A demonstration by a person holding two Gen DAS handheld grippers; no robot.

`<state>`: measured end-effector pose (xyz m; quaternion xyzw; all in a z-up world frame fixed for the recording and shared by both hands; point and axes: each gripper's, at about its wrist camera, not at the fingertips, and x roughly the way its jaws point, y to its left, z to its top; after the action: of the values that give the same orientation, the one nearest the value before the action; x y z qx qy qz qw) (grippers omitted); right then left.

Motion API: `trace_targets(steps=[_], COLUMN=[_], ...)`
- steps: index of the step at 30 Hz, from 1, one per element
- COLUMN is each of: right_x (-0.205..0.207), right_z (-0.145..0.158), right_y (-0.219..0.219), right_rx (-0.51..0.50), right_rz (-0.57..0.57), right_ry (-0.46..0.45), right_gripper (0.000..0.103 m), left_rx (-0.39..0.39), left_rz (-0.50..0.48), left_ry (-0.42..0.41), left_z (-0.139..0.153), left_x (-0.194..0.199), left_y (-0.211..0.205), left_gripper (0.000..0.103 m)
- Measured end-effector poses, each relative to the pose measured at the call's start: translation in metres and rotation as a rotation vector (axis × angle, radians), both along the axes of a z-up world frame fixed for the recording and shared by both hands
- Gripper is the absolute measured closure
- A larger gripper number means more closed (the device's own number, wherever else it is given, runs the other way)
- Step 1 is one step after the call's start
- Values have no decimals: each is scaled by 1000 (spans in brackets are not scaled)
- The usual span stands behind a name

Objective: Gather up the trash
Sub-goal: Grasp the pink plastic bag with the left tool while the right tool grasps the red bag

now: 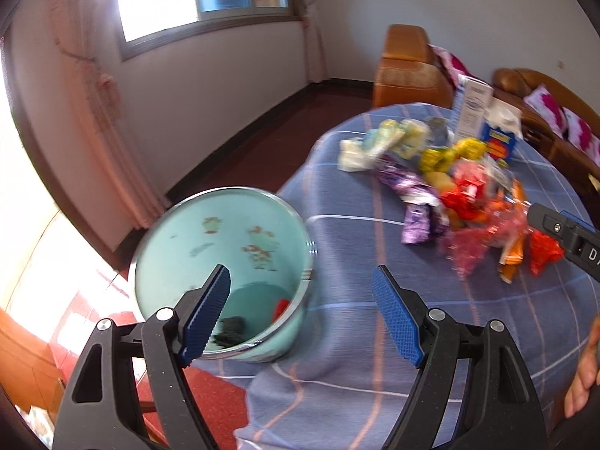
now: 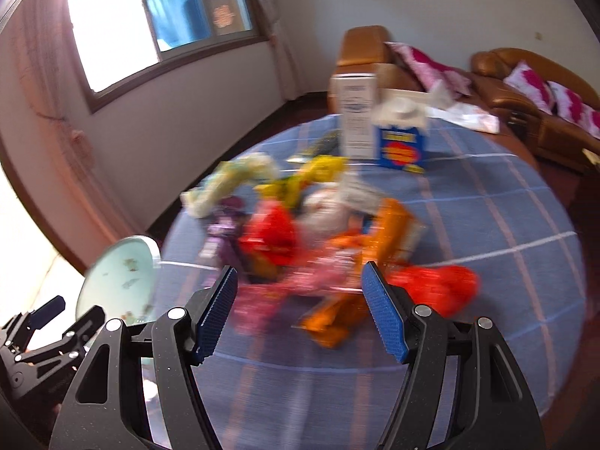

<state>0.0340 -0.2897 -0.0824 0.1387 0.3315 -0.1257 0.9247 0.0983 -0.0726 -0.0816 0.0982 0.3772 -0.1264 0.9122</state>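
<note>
Your right gripper (image 2: 300, 311) and left gripper (image 1: 300, 315) both gape empty; wrappers (image 2: 322, 240) lie heaped mid-table, bin (image 1: 225, 258) at the table's edge for easy dropping.

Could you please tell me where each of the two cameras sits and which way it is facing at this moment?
Left wrist: on the left claw, looking down past its open blue pads at the mint bin and checked tablecloth; a hand shows at right.
Right wrist: on the right claw, open, facing the blurred wrapper pile; the left claw shows at lower left.
Shared: bin, pile, blue box, window, sofa.
</note>
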Motion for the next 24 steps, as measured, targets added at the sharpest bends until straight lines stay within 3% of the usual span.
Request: trace_targets(steps=[9,16,20,22,24], right_x=[-34,-30,-19,-14,-9], right_z=[-29,-32,-38,-40,-44], right_y=[-70,-71,-73,-73,-72], right_rx=[35,47,86,78,76], right_rz=[-153,-132,-111,-105,-84], right_ry=[65,62,81,87,106], right_gripper=[35,35,35,42,68], left_rx=[11,36,38,37,43], left_rz=[-130,-219,-283,-303,-317], left_ry=[-5,-45,-24,-8,3], left_z=[-10,-7,-14,-17,-21], left_x=[-3,-6,-4,-2,-1], left_y=[-52,-82,-102,-108,-113], left_gripper=[27,27,27,27,27])
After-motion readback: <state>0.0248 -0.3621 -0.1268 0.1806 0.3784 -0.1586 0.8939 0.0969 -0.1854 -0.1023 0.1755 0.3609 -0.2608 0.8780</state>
